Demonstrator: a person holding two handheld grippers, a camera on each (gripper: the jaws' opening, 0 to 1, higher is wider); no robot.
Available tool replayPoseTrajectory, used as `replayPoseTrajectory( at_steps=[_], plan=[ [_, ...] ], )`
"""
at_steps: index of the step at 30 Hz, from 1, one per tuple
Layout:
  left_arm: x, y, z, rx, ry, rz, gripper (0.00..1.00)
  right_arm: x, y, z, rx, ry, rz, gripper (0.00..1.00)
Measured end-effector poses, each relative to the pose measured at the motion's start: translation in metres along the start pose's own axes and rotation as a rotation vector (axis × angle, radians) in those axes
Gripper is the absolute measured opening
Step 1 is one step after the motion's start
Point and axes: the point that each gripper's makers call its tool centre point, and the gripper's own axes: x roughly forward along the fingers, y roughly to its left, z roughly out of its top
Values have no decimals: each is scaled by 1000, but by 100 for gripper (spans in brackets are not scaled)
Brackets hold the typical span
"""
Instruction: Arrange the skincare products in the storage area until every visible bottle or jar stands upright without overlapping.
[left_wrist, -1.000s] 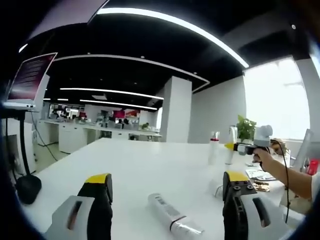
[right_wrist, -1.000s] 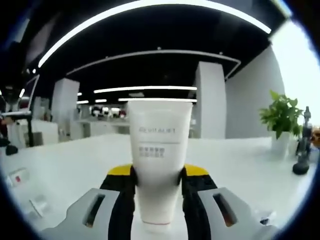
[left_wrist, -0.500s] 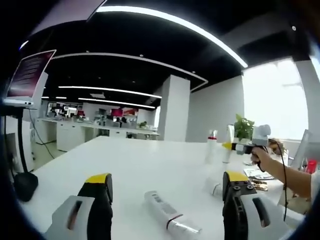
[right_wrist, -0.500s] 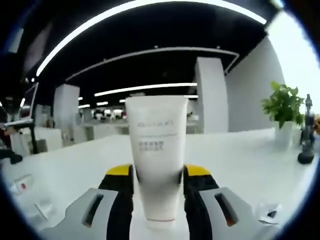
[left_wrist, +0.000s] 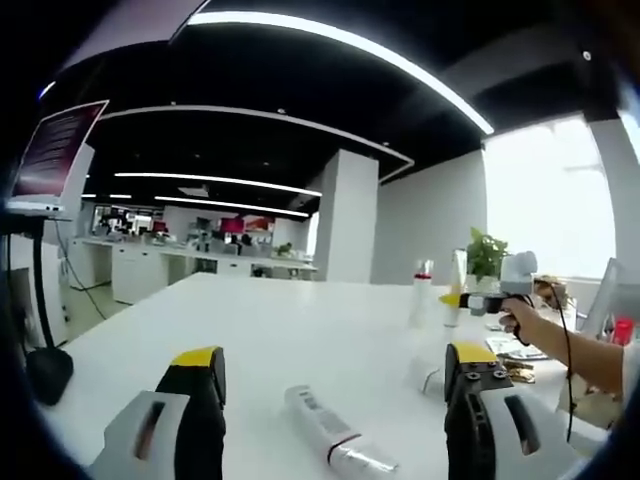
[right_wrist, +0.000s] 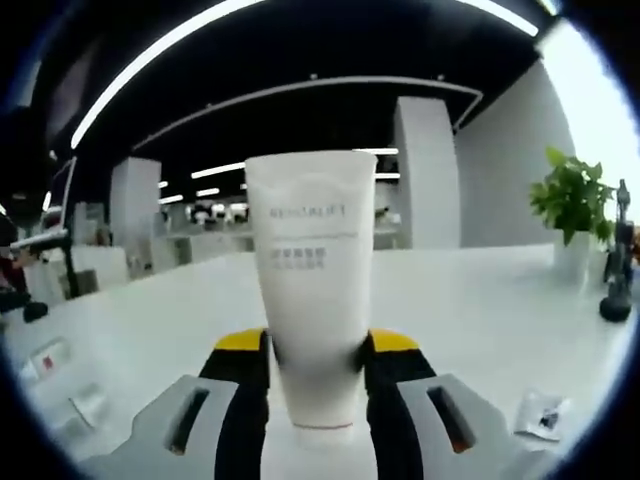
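Right gripper (right_wrist: 316, 385): its jaws are closed tight on a white tube (right_wrist: 311, 290). The tube stands up straight, cap end down between the yellow jaw tips.

Left gripper (left_wrist: 335, 400): its jaws are wide apart and hold nothing. They hang low over the white table (left_wrist: 250, 330).

Lying tube (left_wrist: 325, 435): it lies flat on the table between the left jaws and a bit ahead of them, clear end closest. Nothing touches it.

Farther off: in the left gripper view, the right gripper (left_wrist: 462, 299) is well away at the far side of the table, with its tube (left_wrist: 458, 285) up. A hand (left_wrist: 520, 312) holds it. A bottle with a red band (left_wrist: 421, 290) stands just beside it.

Other things: a green plant (right_wrist: 572, 205) and some small packets (right_wrist: 50, 355) sit on the table. A screen (left_wrist: 55, 155) is up on a stand at the side.

What changed: the held tube looks a bit bigger and higher than half a second ago, and the room behind it has slid down. So the right gripper has tipped or moved a little. The lying tube has slid a bit in the left gripper view, but that is the camera moving.

What it means: I think the right tube is almost ready to be set down upright by the bottle. The lying tube is not yet stood up, so the job is not done.
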Motion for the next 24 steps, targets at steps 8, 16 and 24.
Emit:
replayPoseTrajectory(
  at_steps=[8, 16, 24],
  plan=[
    [-1, 3, -4, 4, 11, 12, 93, -1, 4, -10, -4, 44, 3, 40],
    [0, 1, -5, 1, 12, 10, 93, -8, 9, -17, -5, 62, 1, 42],
    [0, 1, -7, -2, 18, 11, 93, -9, 8, -26, 0, 77, 7, 46]
  ],
)
